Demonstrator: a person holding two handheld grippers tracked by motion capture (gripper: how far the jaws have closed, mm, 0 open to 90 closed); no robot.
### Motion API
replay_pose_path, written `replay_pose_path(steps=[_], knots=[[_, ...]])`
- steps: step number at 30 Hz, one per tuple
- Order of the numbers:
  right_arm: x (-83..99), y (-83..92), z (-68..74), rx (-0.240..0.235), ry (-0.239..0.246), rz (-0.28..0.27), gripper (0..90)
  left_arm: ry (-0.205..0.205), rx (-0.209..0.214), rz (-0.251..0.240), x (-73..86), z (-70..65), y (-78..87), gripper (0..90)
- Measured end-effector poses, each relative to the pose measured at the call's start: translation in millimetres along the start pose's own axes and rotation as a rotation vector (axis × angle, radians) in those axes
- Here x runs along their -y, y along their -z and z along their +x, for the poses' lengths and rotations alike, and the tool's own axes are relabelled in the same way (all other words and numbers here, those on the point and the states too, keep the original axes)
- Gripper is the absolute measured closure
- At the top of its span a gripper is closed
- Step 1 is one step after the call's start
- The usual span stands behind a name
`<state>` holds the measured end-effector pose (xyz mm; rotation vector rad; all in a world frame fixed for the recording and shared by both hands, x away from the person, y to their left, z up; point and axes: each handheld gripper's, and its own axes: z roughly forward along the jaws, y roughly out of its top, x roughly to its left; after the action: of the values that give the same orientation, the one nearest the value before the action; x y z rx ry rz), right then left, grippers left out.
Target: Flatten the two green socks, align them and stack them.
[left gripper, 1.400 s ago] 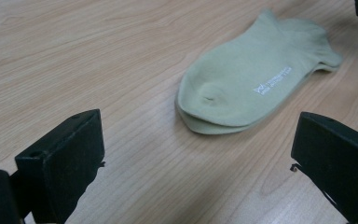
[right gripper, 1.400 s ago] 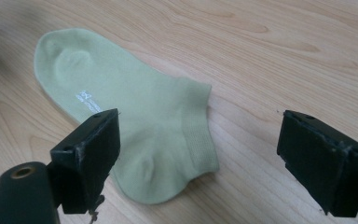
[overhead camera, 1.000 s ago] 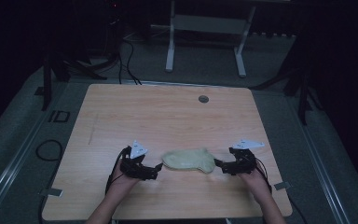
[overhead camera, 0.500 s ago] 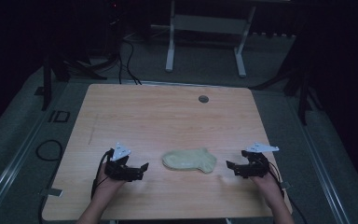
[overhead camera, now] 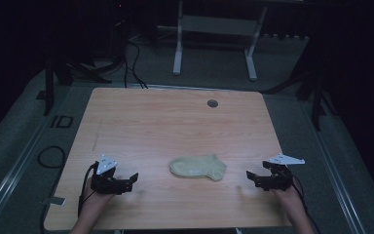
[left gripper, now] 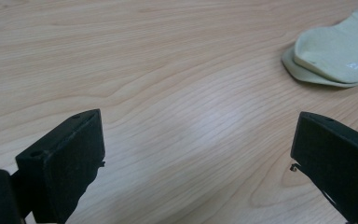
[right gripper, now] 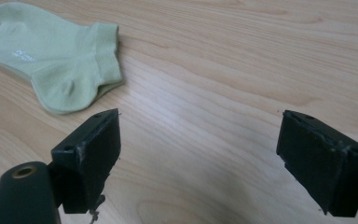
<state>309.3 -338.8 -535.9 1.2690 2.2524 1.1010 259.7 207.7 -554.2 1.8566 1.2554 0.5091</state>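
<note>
A pale green ankle sock lies flat near the front middle of the wooden table, folded onto itself. It appears at the upper right of the left gripper view as the sock and at the upper left of the right gripper view as the sock. My left gripper rests low over the table, well left of the sock, jaws wide apart with bare wood between them. My right gripper sits to the sock's right, likewise open and holding nothing.
A round cable hole lies near the table's far edge. Beyond the table stand a white frame stand and dark tripod legs. Cables trail on the grey floor at the left. The front table edge is close to both hands.
Both grippers have drawn outward, away from the sock's two ends: the left one leftward, the right one rightward. The sock stays where it lay.
</note>
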Motion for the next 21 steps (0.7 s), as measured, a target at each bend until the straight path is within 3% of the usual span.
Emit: replay_pose_path(steps=[13,21], knots=[[26.4,16.2,-13.8,0.041,-0.068,-0.015,13.9,0.037,-0.034,-0.014,20.1,19.3,22.5,3.0],[42.2,24.8,-13.7,0.080,-0.100,-0.043,14.1,0.051,-0.061,-0.032,31.7,25.8,33.8,3.0]])
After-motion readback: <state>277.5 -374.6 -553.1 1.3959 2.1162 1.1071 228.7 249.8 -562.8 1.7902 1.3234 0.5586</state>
